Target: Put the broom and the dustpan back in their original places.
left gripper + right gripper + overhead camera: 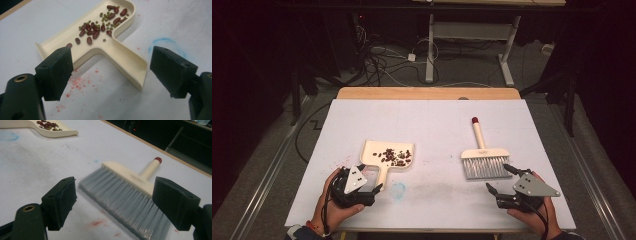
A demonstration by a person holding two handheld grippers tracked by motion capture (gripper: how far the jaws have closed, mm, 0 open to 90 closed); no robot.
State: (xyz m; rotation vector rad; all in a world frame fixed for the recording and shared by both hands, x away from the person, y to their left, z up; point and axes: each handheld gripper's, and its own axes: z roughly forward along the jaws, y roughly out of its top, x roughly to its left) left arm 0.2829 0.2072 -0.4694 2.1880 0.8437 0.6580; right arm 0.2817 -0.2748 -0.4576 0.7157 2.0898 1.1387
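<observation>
White-covered table (427,125), cream dustpan (374,151) with beans, grey-bristled brush (484,162)

Room is dark, light falls mainly on the worktop (427,125): white sheet over a wood board, wood edge (427,93) showing along the far side, faint red and blue smudges on the white. Grey floor (472,70) beyond it, with a tangle of black and white cables (382,57) and a small white box among them. Behind that stands a white metal desk frame (472,35) with two legs on flat feet, and metal rails (262,180) run along the floor on both sides of the worktop.
</observation>
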